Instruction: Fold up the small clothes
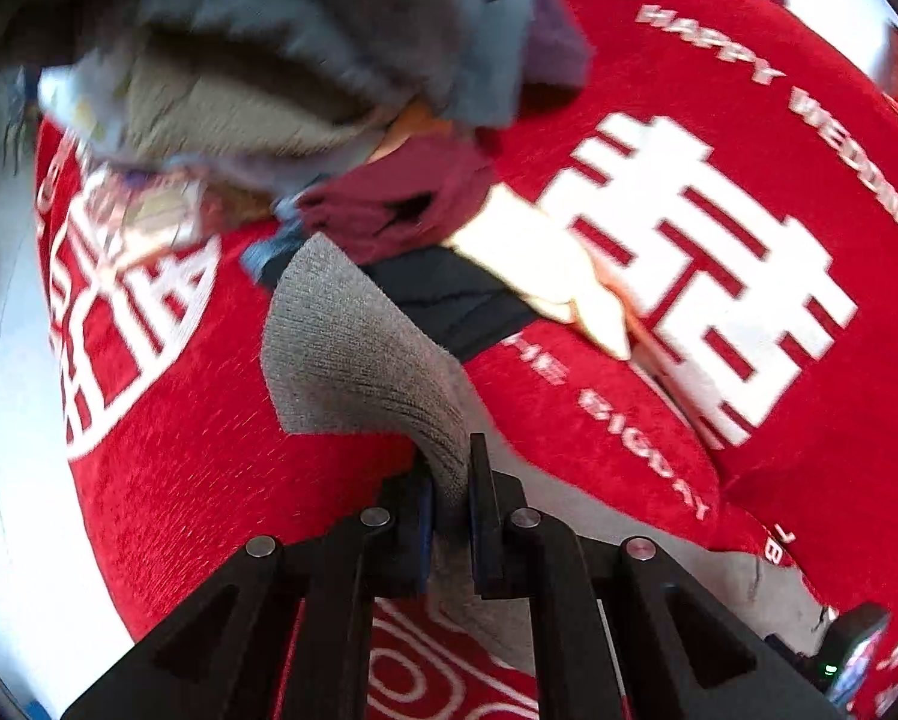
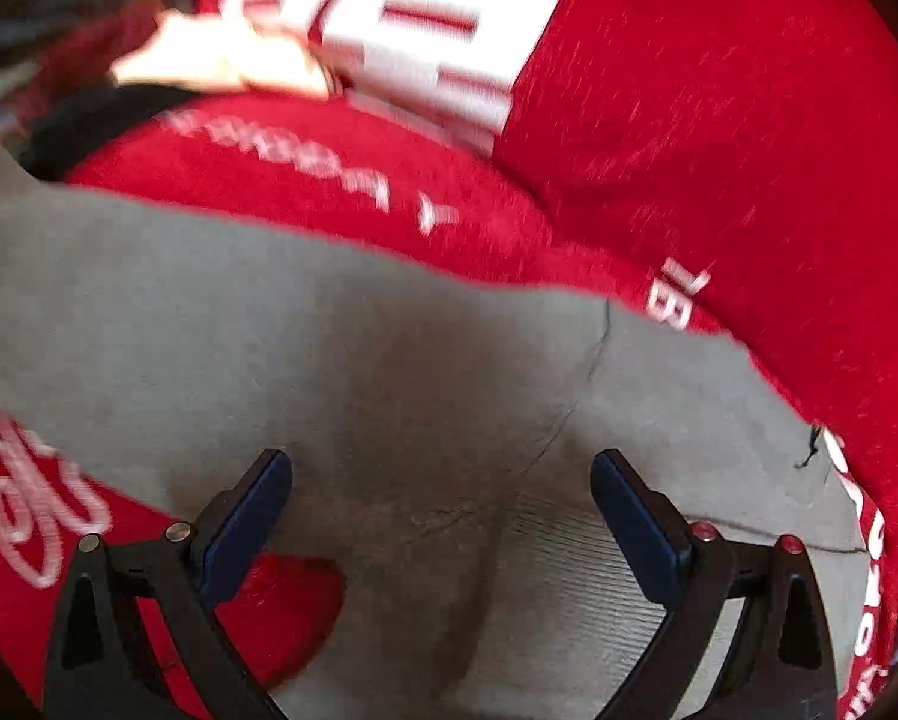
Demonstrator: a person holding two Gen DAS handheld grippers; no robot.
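Left wrist view has the left gripper (image 1: 449, 498) clamped on a ribbed edge of the grey garment (image 1: 353, 354), at 6 o'clock on the red plush cloth (image 1: 749, 90); a thin pinch could slip. Right gripper (image 2: 443, 516) hangs wide above soft grey knit; blur suggests a mistimed grab.

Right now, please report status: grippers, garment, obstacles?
Left gripper shut on grey garment. Right gripper open above it. Clothes pile beyond, apart.
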